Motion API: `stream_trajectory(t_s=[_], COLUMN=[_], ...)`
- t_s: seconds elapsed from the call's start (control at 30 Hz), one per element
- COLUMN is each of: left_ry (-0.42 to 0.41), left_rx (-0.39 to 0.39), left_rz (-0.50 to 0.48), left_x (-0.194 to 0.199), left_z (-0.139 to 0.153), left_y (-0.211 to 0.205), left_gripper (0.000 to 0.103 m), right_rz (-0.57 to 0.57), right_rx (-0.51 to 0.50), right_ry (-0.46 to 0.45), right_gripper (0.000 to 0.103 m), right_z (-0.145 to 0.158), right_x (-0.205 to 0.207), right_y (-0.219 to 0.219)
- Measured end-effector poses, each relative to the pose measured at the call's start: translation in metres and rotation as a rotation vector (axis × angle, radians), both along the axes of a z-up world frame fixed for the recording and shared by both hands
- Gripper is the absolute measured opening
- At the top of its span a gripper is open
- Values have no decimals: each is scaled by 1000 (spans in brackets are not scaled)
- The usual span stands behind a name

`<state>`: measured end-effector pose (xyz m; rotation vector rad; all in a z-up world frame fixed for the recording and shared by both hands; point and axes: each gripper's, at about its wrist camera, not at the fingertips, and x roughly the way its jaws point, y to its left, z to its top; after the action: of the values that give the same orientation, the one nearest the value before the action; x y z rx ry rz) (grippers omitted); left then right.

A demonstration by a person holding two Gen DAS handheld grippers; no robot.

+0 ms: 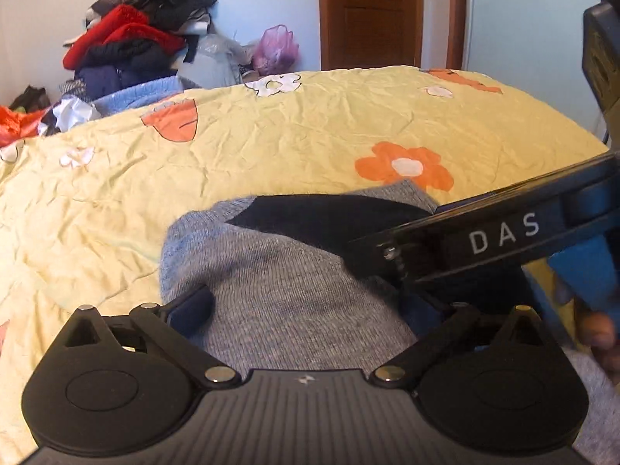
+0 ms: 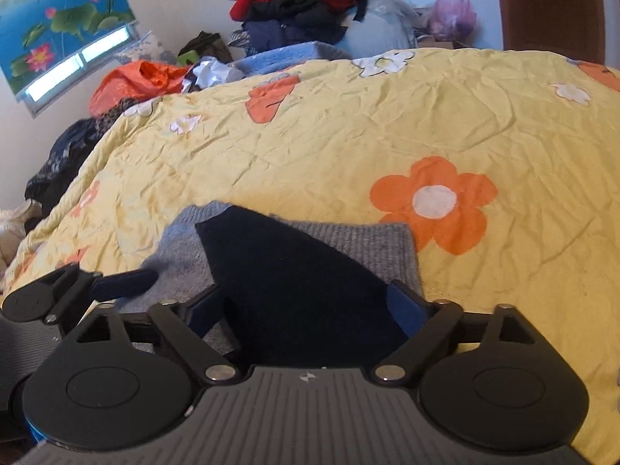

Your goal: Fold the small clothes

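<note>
A small grey knit garment (image 1: 279,290) with a dark navy panel (image 1: 329,221) lies on the yellow flowered quilt (image 1: 271,135). My left gripper (image 1: 306,310) is open, its blue pads spread wide over the grey knit. My right gripper (image 2: 306,306) is open too, its pads either side of the navy panel (image 2: 294,279) with the grey knit (image 2: 372,244) beyond. The right gripper's body (image 1: 503,232) crosses the left wrist view from the right. One left finger (image 2: 124,283) shows at the left of the right wrist view.
A heap of red, black and blue clothes (image 1: 135,38) stands beyond the bed's far edge, also in the right wrist view (image 2: 294,4). An orange bag (image 2: 135,81) and a pink plastic bag (image 1: 277,48) sit nearby. A brown door (image 1: 372,11) is behind.
</note>
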<state>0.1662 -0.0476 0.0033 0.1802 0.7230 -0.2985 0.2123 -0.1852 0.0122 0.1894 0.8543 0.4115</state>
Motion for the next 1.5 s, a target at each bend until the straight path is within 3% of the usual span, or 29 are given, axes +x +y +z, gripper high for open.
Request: stream_trajectory(t_s=[0.13, 0.2, 0.27, 0.4, 0.47, 0.57, 0.6, 0.7, 0.77, 0.8, 0.87, 0.9, 0.97, 1.07, 1.1, 1.13, 1.3, 1.43, 1.5], left_ry=[-14, -22, -32, -39, -41, -57, -75, -137, -170, -170, -141, -121, -86, 25, 34, 8, 26, 60, 97], left_rx=[10, 12, 12, 11, 12, 18, 31, 48, -18, -61, -111, -121, -122, -74, -63, -56, -101, -158, -155], left_rz=[11, 20, 26, 29, 29, 30, 35, 12, -27, -54, -105, -125, -164, -178, -162, -165, -129, -110, -91], left_x=[-6, -10, -12, -11, -12, -16, -21, -52, -86, -102, -126, -135, -148, -145, -143, -145, -154, -163, -160], left_z=[0, -1, -2, -2, -2, -1, 0, 11, 22, 27, 28, 26, 18, -4, -13, -15, 8, 9, -2], left_y=[-1, -4, -6, -7, -7, -7, -8, -7, 3, 9, 15, 15, 13, 9, 11, 14, 35, 48, 48], left_gripper=[103, 103, 103, 103, 103, 103, 103, 103, 103, 103, 103, 103, 103, 103, 103, 103, 103, 103, 103], right_rz=[-4, -44, -94, -64, -3, 16, 21, 22, -15, -24, 12, 40, 117, 141, 157, 163, 87, 143, 147], right_rx=[-91, -97, -56, 39, 57, 83, 110, 143, 117, 130, 204, 245, 268, 109, 103, 113, 37, 249, 258], right_ry=[-7, 0, -28, -116, -76, 78, 37, 54, 62, 54, 23, 27, 63, 85, 13, -1, 28, 65, 110], right_gripper=[103, 97, 89, 93, 97, 98, 98, 92, 84, 85, 89, 96, 99, 93, 91, 90, 90, 99, 99], right_z=[1, 8, 21, 50, 48, 17, 12, 15, 28, 35, 46, 47, 43, 14, 9, 7, 37, 46, 33], right_x=[9, 6, -4, -25, -25, -12, -14, -15, -24, -32, -52, -62, -78, -93, -100, -104, -117, -143, -150], right_y=[15, 16, 11, 10, 16, 16, 10, -1, -8, -13, -19, -17, -5, 9, 5, 1, 0, -13, -11])
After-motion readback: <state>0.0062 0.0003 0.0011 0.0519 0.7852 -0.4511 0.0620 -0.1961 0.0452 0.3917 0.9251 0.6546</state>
